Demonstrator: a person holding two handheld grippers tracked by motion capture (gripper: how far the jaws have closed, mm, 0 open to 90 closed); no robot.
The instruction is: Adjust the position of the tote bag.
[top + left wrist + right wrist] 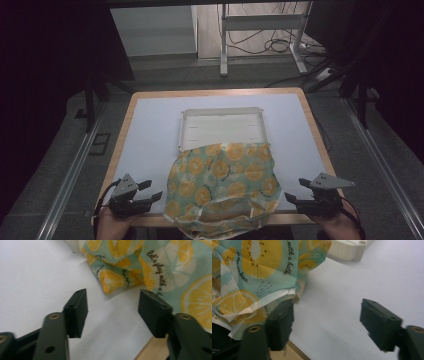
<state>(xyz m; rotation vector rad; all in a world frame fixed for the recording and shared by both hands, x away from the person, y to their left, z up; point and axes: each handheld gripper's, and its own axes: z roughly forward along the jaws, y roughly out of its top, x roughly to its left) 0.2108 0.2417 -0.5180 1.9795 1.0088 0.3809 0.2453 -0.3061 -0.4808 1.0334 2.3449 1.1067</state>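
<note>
A cloth printed with yellow lemon slices on pale green lies crumpled at the table's near edge, its far side resting on a cream tray. My left gripper stands open just left of the cloth. In the left gripper view the jaws hold nothing between them, and the cloth lies just beyond and to the right. My right gripper stands open at the cloth's right edge. In the right gripper view a hem of the cloth drapes over the left jaw, with the gap bare.
A white mat covers the wooden table, whose near edge shows under the left gripper. A corner of the tray sits beyond the cloth. A metal frame and cables stand on the floor behind the table.
</note>
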